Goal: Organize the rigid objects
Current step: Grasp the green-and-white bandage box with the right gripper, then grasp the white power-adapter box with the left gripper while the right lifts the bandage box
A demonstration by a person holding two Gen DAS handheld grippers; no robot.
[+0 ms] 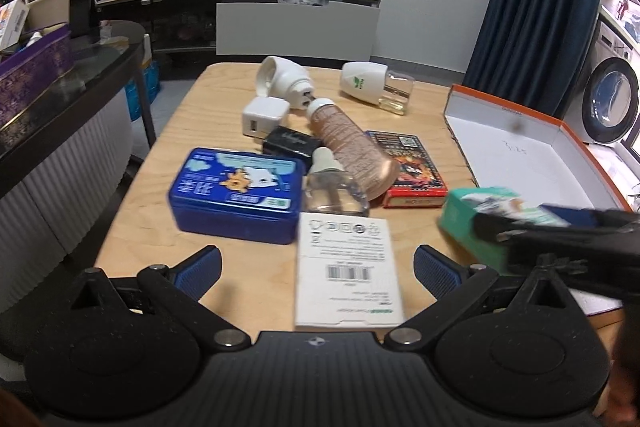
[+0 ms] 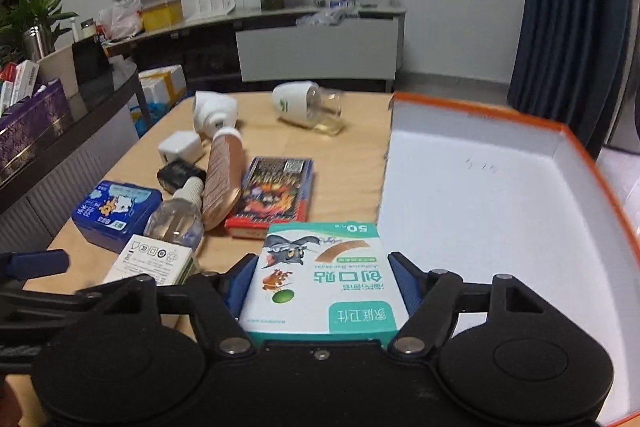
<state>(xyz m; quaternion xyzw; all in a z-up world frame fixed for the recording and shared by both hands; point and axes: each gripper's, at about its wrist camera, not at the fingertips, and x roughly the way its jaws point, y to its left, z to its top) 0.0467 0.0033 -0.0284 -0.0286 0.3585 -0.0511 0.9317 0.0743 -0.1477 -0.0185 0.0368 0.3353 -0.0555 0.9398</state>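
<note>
Your right gripper (image 2: 320, 283) is clamped on the teal bandage box (image 2: 320, 279), apparently held above the table (image 2: 352, 163) beside the orange-rimmed tray's (image 2: 500, 227) left wall. Your left gripper (image 1: 318, 267) is spread wide at the table's near edge, over the white barcode box (image 1: 346, 267).

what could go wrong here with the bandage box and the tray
1. The right hand-held gripper pinches the bandage box by its thin card sides; squeezing could crush it, or it could slip.
2. The box is next to the orange tray's near wall; carried low, it may catch that rim.
3. The open left hand-held gripper sits close over the white box, near the right one, so they could collide.
</note>
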